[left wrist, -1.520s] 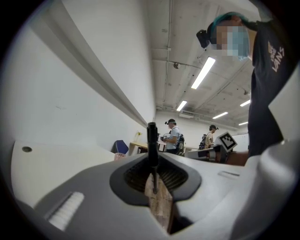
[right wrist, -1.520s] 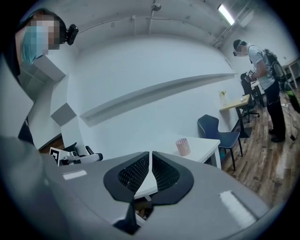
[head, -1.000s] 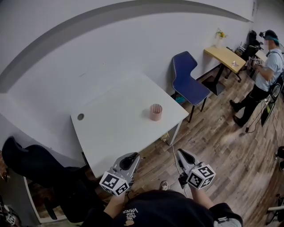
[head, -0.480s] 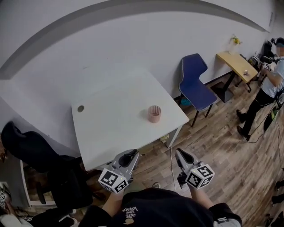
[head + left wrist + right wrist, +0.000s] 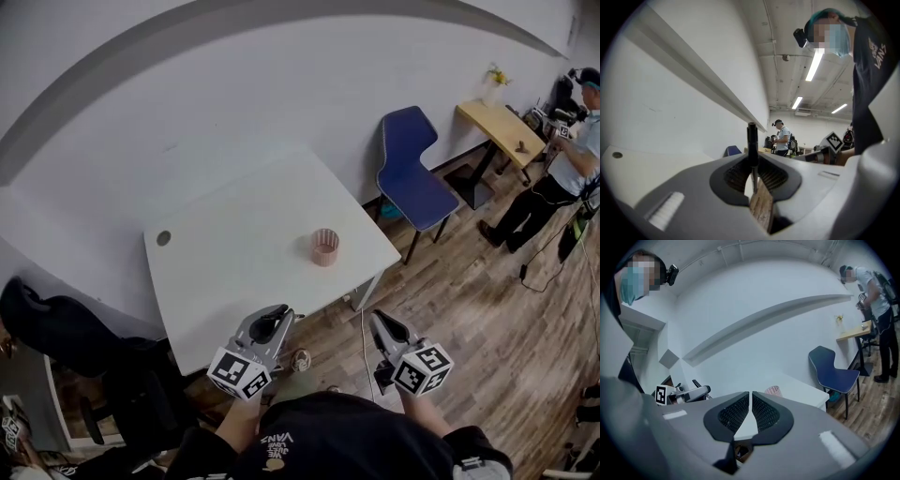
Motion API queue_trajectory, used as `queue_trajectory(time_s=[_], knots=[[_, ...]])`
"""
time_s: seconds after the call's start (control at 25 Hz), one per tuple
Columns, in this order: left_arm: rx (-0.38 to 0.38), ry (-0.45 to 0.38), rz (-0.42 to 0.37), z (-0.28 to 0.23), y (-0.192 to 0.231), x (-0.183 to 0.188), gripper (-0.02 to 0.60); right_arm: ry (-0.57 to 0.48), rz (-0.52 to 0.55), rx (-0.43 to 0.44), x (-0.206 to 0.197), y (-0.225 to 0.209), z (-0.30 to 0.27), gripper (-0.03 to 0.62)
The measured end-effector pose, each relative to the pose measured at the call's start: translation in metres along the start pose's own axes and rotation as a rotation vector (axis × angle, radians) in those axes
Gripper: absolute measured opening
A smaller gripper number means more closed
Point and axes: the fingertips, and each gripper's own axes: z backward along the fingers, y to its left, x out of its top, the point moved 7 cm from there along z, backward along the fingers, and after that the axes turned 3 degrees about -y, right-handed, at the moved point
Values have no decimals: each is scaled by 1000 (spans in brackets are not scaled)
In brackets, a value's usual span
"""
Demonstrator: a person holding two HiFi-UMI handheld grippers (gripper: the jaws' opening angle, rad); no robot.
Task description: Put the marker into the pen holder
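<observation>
Legible print: one item. The person's dark shirt [image 5: 279,441] carries a light brand print reading "VANS". In the head view it stands upside down near the bottom edge, and the smaller lines beside it are too small to read. In the left gripper view it runs down the chest. The cubes on the left hand-held gripper [image 5: 278,315] and the right hand-held gripper [image 5: 379,322] bear black-and-white square code patterns, not letters or numerals.

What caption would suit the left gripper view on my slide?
Left hand-held gripper clamps the marker upright, with the white table beyond.
</observation>
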Motion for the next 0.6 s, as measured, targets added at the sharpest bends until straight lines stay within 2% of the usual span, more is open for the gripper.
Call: queue_trajectory(time_s=[0.28, 0.6], knots=[[-66, -7, -35, -49, 47, 18, 98, -36, -6, -62, 11, -9, -33, 2], [-142, -13, -84, -98, 80, 44, 98, -71, -27, -117, 21, -13, -54, 2]])
